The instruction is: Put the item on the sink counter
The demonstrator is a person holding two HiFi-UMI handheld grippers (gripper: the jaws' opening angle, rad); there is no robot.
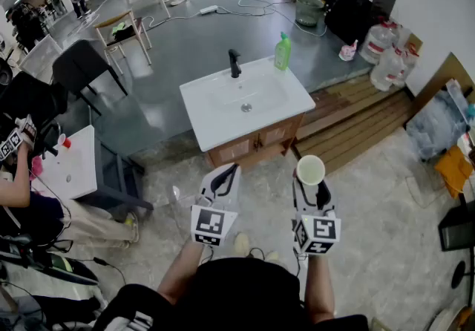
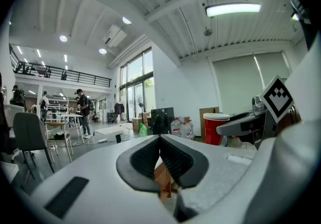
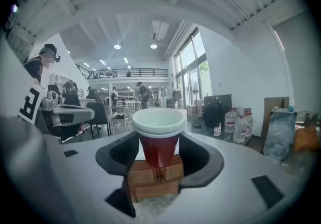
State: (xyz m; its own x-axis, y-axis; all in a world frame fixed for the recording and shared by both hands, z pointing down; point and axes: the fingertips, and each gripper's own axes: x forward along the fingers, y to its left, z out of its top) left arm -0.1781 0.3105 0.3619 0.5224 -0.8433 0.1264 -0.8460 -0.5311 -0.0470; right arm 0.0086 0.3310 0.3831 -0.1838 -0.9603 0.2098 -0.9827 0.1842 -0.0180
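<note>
Gripping a red cup by its lower wall, the right gripper is pressing its two dark pads against opposite sides, and the red cup is standing upright between the jaws with its white rim and white inside facing up. In the head view the person is holding that gripper out in front of the body, roughly level, with the red cup riding at its front end above the stone floor. The left gripper is being held alongside, just to the left and apart from the right one; its ribbed pads are meeting at the tips and nothing is sitting between them. Ahead of both grippers the white sink counter is standing on a wooden cabinet, well apart from the red cup. A black faucet is rising at the back edge of the counter behind the basin, and a green bottle is standing upright on the counter's back right corner. The wooden cabinet is also showing low between the jaws in the right gripper view, directly beyond the red cup.
</note>
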